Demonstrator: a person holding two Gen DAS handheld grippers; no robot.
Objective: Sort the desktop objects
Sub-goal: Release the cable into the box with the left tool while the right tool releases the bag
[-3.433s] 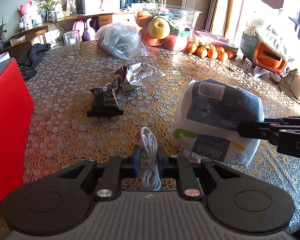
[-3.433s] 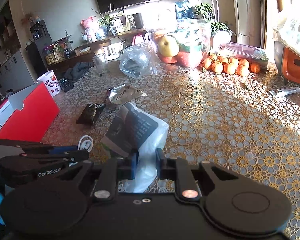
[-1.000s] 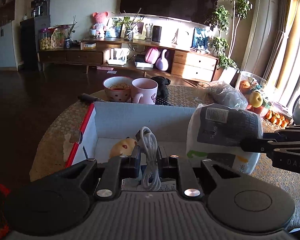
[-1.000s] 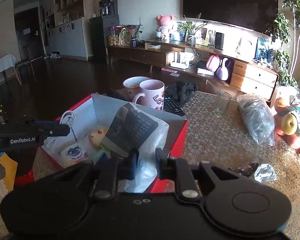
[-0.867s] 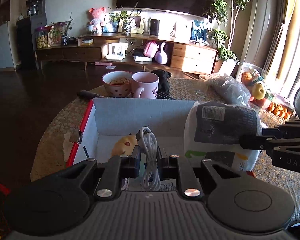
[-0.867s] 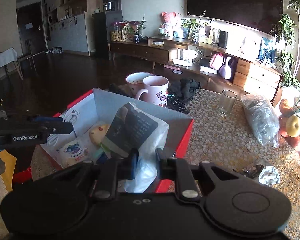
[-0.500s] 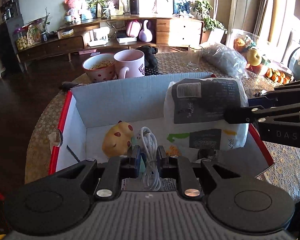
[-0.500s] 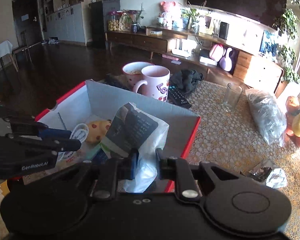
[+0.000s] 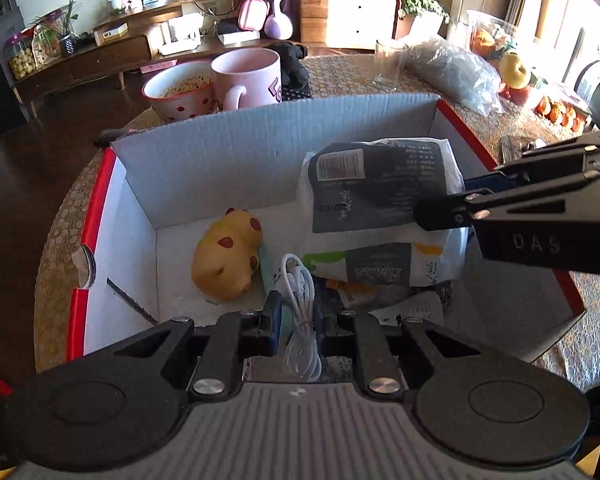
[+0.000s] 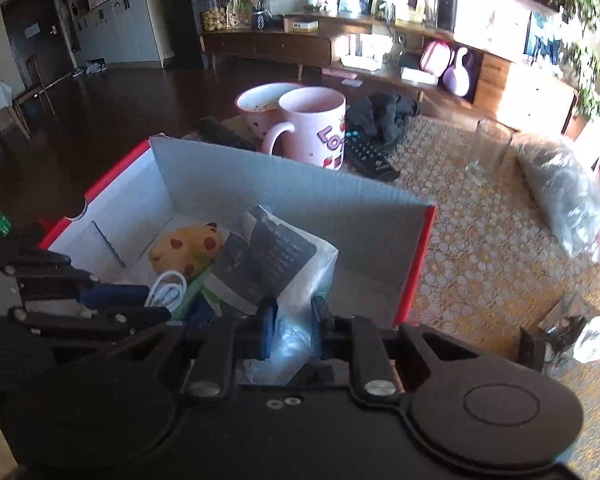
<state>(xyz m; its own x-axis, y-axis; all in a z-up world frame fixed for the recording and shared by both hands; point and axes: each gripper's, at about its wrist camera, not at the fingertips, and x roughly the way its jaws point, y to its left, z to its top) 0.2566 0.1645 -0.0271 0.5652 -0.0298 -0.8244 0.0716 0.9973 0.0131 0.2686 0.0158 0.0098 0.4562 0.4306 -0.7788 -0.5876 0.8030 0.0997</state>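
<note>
on the far left, the red rim of the cardboard box (image 9: 96,216) runs along the patterned tablecloth (image 10: 480,248), its grey-white walls open to me. inside, toward the left of the floor, lies a yellow plush toy with red spots (image 9: 228,260). just right of it, my left gripper (image 9: 298,316) is clenched on a coiled white cable (image 9: 300,300), the loops sticking up between the blue pads, low inside the box. further right, my right gripper (image 10: 290,328) is pinched tight on the clear plastic edge of a white-and-grey packaged bag (image 9: 380,208); the bag hangs inside the box, over loose papers and wrappers on the floor, near the right wall. behind the box stand a spotted bowl (image 9: 178,92) and a pink mug (image 9: 248,76), touching each other. right of them, a black remote (image 10: 370,156), then an empty drinking glass (image 10: 488,152), then a crumpled clear plastic bag (image 10: 564,196). at the far right edge, a silver snack wrapper (image 10: 568,332) lies on the cloth.
</note>
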